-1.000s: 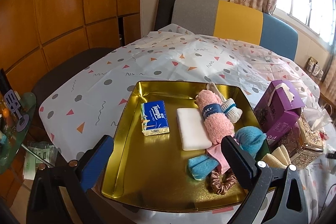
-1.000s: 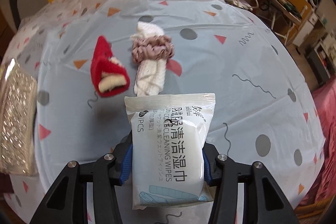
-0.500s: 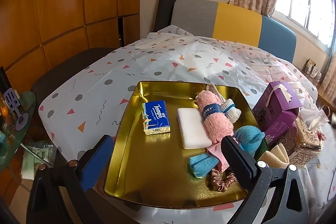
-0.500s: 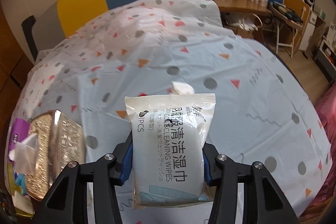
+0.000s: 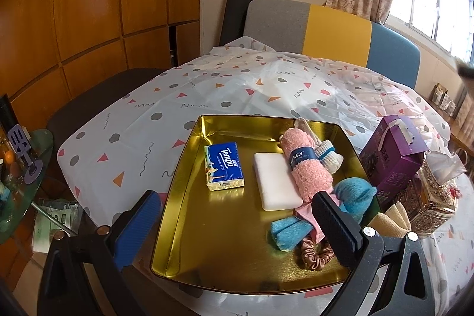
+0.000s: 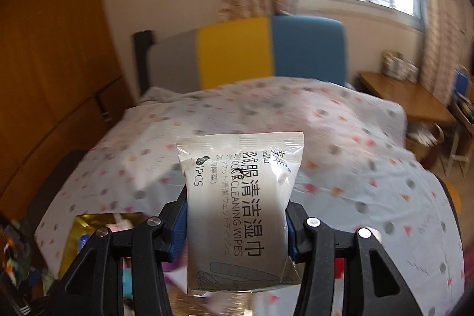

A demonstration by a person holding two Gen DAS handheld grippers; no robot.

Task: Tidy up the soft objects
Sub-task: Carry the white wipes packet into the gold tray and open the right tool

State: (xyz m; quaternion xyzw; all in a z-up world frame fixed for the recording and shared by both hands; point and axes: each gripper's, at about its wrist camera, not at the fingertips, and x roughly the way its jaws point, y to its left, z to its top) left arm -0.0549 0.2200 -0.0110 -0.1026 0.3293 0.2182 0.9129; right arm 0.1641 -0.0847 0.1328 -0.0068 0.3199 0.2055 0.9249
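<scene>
Left wrist view: left gripper (image 5: pixel 237 222) is sitting wide open, gripping nothing, angled down over the near edge of the gold tray (image 5: pixel 189 156). Tray is holding a blue tissue pack (image 5: pixel 223 166), white pad (image 5: pixel 277 181), pink towel roll (image 5: pixel 306 168), blue cloth (image 5: pixel 352 196) and a brown scrunchie (image 5: pixel 315 255).

Right wrist view: right gripper (image 6: pixel 237 222) is clamping a wipes pack (image 6: pixel 241 205) by its two long sides, pads pressing in, pack sticking up past the fingertips. It's hanging in the air above the patterned tablecloth (image 6: pixel 340 144), tray showing at lower left. Background is motion-blurred.
</scene>
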